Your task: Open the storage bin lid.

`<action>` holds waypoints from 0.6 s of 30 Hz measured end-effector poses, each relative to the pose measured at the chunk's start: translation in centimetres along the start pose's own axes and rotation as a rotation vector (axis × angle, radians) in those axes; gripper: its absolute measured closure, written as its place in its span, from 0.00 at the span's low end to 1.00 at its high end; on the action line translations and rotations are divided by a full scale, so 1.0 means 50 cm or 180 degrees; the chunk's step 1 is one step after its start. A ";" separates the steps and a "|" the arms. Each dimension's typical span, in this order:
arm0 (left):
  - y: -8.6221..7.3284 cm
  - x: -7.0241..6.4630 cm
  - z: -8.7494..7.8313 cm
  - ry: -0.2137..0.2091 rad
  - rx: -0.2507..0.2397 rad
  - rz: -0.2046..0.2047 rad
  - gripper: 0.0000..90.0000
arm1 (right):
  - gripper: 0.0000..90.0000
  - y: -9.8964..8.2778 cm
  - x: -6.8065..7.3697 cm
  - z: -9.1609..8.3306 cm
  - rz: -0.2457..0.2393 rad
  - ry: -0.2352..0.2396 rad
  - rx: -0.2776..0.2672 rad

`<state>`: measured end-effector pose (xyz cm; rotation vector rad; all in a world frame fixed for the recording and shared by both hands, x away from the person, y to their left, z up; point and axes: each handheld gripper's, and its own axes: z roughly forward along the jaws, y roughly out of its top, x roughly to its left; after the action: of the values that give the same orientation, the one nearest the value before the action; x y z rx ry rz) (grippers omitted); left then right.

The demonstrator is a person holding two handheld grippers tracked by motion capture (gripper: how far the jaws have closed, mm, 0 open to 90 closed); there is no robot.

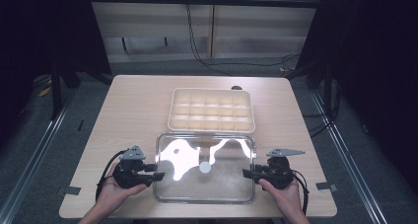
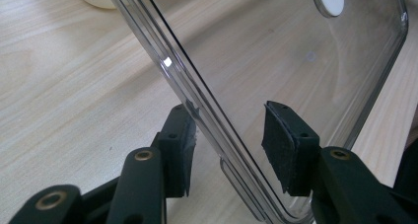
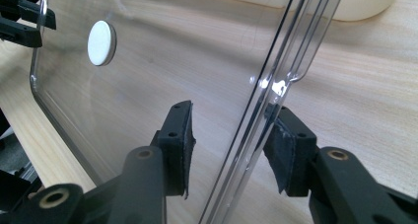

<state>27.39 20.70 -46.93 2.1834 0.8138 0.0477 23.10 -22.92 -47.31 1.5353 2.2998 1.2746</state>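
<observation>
A clear plastic lid lies flat on the wooden table near its front edge, with a small white disc at its middle. My left gripper sits at the lid's left edge. In the left gripper view the lid has its rim running between the jaws of that gripper, with a gap at the pads. My right gripper sits at the lid's right edge. In the right gripper view the lid has its rim standing between the spread jaws of that gripper, close to one pad.
A cream box divided into several compartments stands just behind the lid, at the table's middle. Bare tabletop lies to the left and right of it. Cables trail on the floor beyond the far table edge.
</observation>
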 end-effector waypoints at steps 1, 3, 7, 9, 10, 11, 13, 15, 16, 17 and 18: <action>0.000 0.001 0.001 -0.0003 0.0003 0.0006 0.61 | 0.62 0.000 -0.001 0.001 0.0012 0.0000 0.0006; 0.000 0.001 0.003 -0.0008 0.0015 0.0000 0.61 | 0.61 0.001 -0.002 0.003 0.0012 -0.0003 0.0008; -0.001 0.001 0.009 0.0015 0.0081 0.0011 0.59 | 0.57 0.000 -0.002 0.012 0.0031 -0.0041 0.0072; -0.001 0.003 0.010 0.0018 0.0107 0.0013 0.59 | 0.56 -0.001 -0.004 0.016 0.0037 -0.0038 0.0092; -0.001 0.004 0.011 0.0020 0.0102 0.0009 0.59 | 0.56 -0.001 -0.007 0.018 0.0042 -0.0032 0.0105; -0.001 0.005 0.011 0.0009 0.0109 0.0007 0.59 | 0.56 -0.001 -0.007 0.019 0.0058 -0.0028 0.0110; 0.000 0.006 0.013 0.0003 0.0104 -0.0004 0.59 | 0.56 -0.001 -0.007 0.019 0.0051 -0.0036 0.0106; 0.000 0.007 0.015 -0.0006 0.0117 -0.0021 0.59 | 0.54 -0.001 -0.007 0.020 0.0051 -0.0045 0.0114; 0.000 0.010 0.017 -0.0041 0.0155 -0.0041 0.58 | 0.53 -0.001 -0.008 0.021 0.0040 -0.0058 0.0118; 0.000 0.012 0.018 -0.0058 0.0180 -0.0053 0.58 | 0.53 -0.002 -0.009 0.024 0.0024 -0.0072 0.0131; -0.001 0.012 0.019 -0.0058 0.0176 -0.0057 0.58 | 0.52 -0.002 -0.010 0.027 0.0031 -0.0091 0.0146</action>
<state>28.11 20.42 -47.77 2.2251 0.8331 -0.0039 23.93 -22.54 -48.41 1.5702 2.3228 1.2022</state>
